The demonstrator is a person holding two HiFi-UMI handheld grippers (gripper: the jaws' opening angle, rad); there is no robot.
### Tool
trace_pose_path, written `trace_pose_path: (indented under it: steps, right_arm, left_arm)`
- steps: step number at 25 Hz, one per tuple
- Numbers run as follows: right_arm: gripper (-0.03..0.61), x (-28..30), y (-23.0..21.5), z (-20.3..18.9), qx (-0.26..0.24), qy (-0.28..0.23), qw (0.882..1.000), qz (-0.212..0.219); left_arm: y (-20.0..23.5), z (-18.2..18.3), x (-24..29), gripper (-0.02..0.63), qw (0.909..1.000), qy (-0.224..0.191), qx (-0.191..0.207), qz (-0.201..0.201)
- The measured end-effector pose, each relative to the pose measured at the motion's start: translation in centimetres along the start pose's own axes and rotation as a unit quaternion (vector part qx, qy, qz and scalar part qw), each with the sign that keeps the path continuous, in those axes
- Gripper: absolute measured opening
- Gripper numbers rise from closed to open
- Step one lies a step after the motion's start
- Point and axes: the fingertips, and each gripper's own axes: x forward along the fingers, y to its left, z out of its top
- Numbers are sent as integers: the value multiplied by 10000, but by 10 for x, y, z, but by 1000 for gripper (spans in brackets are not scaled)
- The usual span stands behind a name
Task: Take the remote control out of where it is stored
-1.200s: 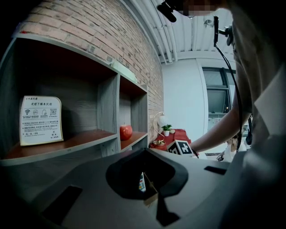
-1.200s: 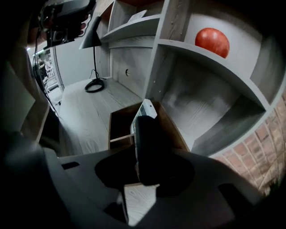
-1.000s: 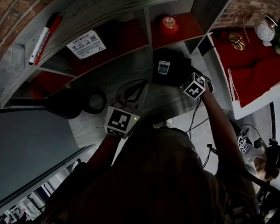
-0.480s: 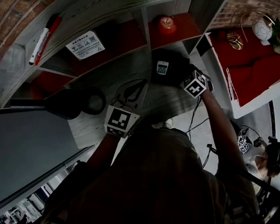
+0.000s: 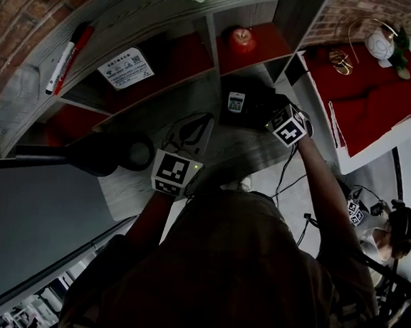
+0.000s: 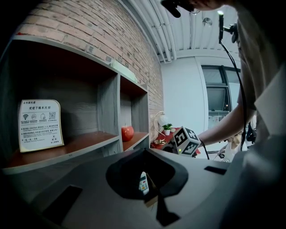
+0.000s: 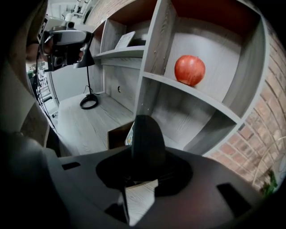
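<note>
The remote control is a small white handset with coloured buttons. My right gripper is shut on it and holds it just above a dark brown storage box on the grey wooden desk. In the right gripper view the remote control shows as a thin edge left of a dark finger. My left gripper rests on the desk left of the box and points at it. Through its jaws I see the remote control and a brown box corner. Its jaw gap is not clear.
A grey shelf unit stands behind the desk, with a red apple in one cubby and a printed card in another. Markers lie on top. A black lamp stands left. A red-covered table is right.
The right gripper has lifted the remote control a little higher out of the box. The left gripper has stayed where it was.
</note>
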Motion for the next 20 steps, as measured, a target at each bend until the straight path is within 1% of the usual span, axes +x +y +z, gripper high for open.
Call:
trace_pose_path:
  steps: [4, 10, 12, 15, 17, 20]
  right_arm:
    - [115, -24, -6, 20, 163, -350, 9992, -143]
    - [115, -62, -9, 49, 222, -944, 9945, -395]
    - [115, -75, -10, 60, 217, -1179, 9916, -480]
    - [115, -91, -14, 65, 170, -1378, 9878, -708]
    - [115, -101, -18, 63, 256, -1517, 9843, -865]
    - [115, -123, -23, 69, 381, -1862, 9761, -1053]
  left_arm:
    - [5, 5, 3, 12, 10000, -43, 53, 24]
    - [10, 1, 9, 12, 9999, 3, 147, 49]
    - [8, 7, 10, 12, 9998, -35, 189, 25]
    - [7, 15, 12, 12, 9997, -124, 197, -4]
    - [8, 15, 13, 12, 9997, -138, 185, -2]
    - [6, 8, 15, 12, 9999, -72, 156, -3]
